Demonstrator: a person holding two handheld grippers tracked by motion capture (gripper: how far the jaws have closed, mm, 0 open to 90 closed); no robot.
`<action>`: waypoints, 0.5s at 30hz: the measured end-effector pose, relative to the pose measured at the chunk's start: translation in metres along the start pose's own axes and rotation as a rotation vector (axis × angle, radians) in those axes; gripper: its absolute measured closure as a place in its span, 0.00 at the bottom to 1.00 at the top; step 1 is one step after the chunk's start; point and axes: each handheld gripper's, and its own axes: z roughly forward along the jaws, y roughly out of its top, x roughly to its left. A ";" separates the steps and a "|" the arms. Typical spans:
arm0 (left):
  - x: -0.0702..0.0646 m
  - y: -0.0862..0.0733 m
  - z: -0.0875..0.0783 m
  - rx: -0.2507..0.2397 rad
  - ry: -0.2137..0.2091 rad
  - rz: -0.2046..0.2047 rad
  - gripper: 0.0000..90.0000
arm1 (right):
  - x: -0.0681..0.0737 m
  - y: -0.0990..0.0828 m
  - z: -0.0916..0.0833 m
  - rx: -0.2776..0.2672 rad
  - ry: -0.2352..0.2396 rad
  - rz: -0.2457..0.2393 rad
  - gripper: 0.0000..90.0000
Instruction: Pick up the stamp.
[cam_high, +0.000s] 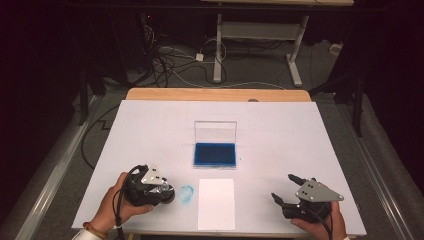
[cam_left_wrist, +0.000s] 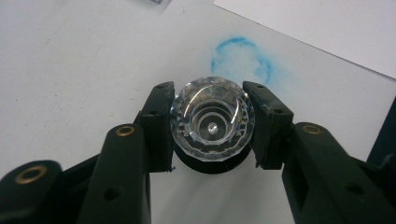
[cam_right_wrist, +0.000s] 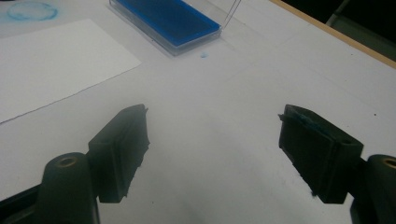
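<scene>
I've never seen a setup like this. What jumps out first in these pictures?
The bright blue ink pad, in a clear case with its lid up, at the middle of the white table. Near the left tool, which grips a faceted clear knob, a smudged blue ring stains the table beside a blank white sheet. The right tool waits open.

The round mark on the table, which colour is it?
Blue; the round mark shows best in the left gripper view.

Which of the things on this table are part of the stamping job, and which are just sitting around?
Likely in the job:
- left gripper, shut on the clear stamp
- blue ink pad, lid up
- white sheet
- right gripper, open

Lying about:
- blue ring smudge on the table
- cables on the floor
</scene>
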 end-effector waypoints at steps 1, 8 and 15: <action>0.000 0.000 0.000 0.000 0.000 0.000 0.61 | 0.000 0.000 0.000 0.001 0.000 0.000 0.27; 0.003 0.001 -0.006 -0.035 0.008 -0.014 0.61 | 0.000 0.000 0.000 0.002 -0.002 0.002 0.27; 0.002 0.004 -0.008 -0.057 0.025 -0.016 0.61 | 0.000 0.000 0.000 0.003 -0.001 0.000 0.27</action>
